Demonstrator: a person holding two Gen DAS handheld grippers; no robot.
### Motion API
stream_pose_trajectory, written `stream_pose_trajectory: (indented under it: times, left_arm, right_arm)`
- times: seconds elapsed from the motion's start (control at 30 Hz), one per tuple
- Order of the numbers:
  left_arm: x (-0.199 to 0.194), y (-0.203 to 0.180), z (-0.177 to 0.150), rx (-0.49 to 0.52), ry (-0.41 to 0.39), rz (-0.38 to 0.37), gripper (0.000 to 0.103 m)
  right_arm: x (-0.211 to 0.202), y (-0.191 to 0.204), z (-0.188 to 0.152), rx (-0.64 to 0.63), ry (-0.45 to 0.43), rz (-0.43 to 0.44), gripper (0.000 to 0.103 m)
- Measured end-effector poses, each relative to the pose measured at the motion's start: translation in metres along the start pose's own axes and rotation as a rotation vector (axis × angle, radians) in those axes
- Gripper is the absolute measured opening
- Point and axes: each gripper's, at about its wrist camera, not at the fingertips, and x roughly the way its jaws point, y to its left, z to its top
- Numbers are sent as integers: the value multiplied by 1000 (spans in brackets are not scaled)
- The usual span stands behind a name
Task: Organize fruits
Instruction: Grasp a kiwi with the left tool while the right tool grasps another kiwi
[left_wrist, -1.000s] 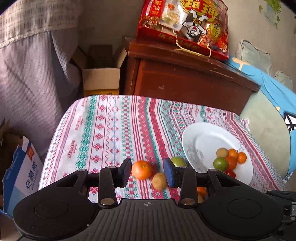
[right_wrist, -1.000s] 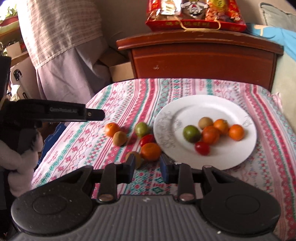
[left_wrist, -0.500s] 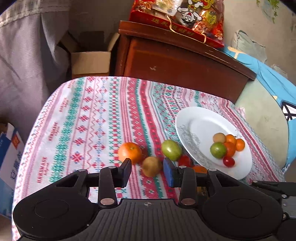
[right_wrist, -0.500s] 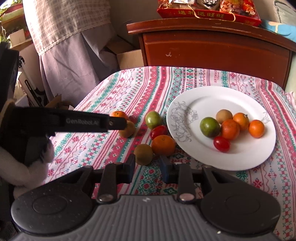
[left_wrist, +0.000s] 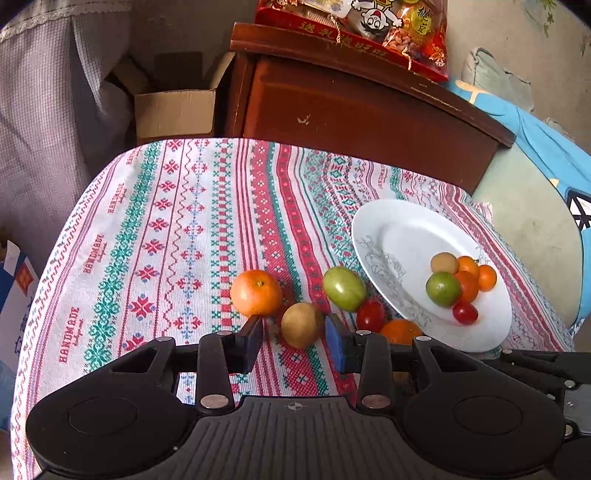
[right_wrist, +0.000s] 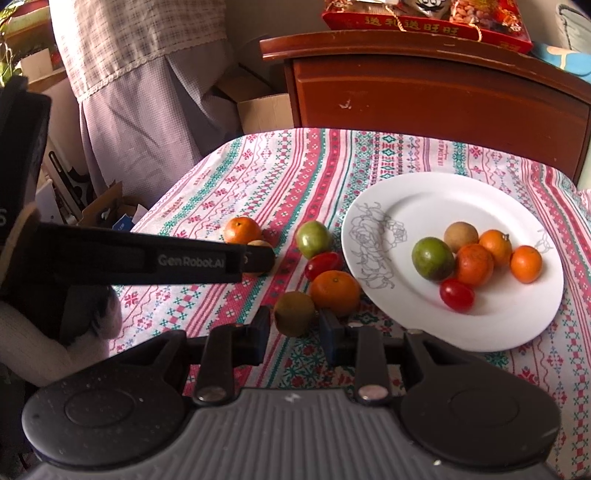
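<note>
White round ceramic plate (right_wrist: 517, 332) held six fruits; six lay loose on striped tablecloth (left_wrist: 166, 240). Left gripper (left_wrist: 294, 334) open, empty, straddling brown kiwi (left_wrist: 301, 325). Right gripper (right_wrist: 293, 328) open, empty, second brown kiwi (right_wrist: 293, 312) between fingertips.

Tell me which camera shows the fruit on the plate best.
The right wrist view: the plate sits near and whole, its six fruits clearly separated. The left wrist view shows the same plate smaller, farther off, fruits bunched.

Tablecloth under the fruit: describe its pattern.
The tablecloth is white with red, green and blue embroidered-style stripes and "HANDMADE" lettering; the left wrist view shows it best.
</note>
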Motion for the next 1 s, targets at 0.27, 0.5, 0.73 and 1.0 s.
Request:
stream_pose_trajectory:
  times: [0.27, 0.5, 0.73, 1.0]
  left_arm:
    - [2, -3, -2, 38, -11, 8, 35]
    - [2, -9, -7, 107, -33, 25, 26]
    - [-1, -15, -9, 141, -43, 18, 22]
    - [-22, -17, 12, 82, -114, -23, 22]
  right_arm:
    - [0, 0, 0, -4, 0, 1, 30]
    - [3, -2, -1, -1, 5, -1, 27]
    - [-2, -1, 0, -20, 6, -8, 24]
    - [-24, -11, 15, -5, -66, -33, 24]
